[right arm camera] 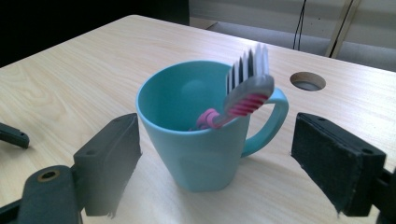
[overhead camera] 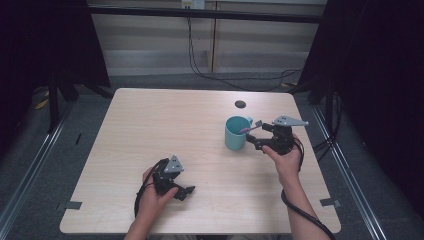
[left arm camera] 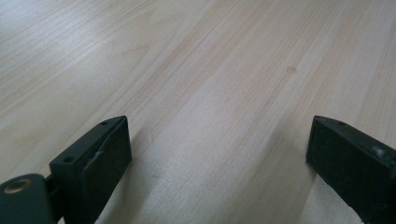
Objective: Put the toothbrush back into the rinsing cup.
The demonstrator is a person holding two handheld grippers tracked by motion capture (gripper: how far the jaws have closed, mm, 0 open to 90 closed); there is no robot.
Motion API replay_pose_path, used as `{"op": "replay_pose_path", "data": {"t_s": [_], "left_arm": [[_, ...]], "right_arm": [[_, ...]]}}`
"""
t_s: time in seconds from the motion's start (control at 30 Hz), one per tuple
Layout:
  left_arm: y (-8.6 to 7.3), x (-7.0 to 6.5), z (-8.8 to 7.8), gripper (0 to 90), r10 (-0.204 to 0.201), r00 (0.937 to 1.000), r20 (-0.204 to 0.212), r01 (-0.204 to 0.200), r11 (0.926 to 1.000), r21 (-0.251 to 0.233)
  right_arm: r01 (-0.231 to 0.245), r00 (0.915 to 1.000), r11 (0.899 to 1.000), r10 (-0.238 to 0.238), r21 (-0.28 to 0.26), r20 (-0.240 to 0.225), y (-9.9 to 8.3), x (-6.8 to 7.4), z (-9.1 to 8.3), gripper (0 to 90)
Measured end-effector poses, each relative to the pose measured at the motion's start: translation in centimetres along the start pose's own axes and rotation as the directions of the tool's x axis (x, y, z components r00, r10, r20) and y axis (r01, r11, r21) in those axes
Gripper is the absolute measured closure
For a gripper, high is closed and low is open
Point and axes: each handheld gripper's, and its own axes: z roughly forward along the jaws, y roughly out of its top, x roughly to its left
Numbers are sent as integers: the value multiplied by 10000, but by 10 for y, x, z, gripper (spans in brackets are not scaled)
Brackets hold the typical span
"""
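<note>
Toothbrush [right arm camera: 243,95] stands in the teal mug [right arm camera: 201,140], bristle head leaning over the rim toward the mug's handle. Right tool [right arm camera: 217,161], released, sits just beside the mug, jaws flanking it. Left tool [left arm camera: 219,154], also released, rests well apart on the worktop [overhead camera: 165,125].

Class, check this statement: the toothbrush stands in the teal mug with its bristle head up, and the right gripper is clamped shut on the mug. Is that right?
Not quite. The toothbrush does stand head-up in the mug, but the right gripper is open, its jaws apart on either side of the mug without touching it. The right gripper view shows this.
</note>
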Motion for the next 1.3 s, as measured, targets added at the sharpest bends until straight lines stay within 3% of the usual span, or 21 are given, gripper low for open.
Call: {"op": "replay_pose_path", "data": {"t_s": [0.7, 0.87, 1.3], "left_arm": [[0, 0, 0, 63, -4, 10000, 16, 4, 10000, -3], [0, 0, 0, 63, -6, 10000, 18, 6, 10000, -11], [0, 0, 0, 63, -3, 10000, 19, 3, 10000, -11]], "right_arm": [[456, 9985, 9983, -444, 371, -313, -27, 6, -18, 141], [385, 9985, 9986, -371, 358, -399, -33, 8, -19, 140], [1000, 9938, 9889, -938, 1096, -600, -58, 11, -27, 138]]}}
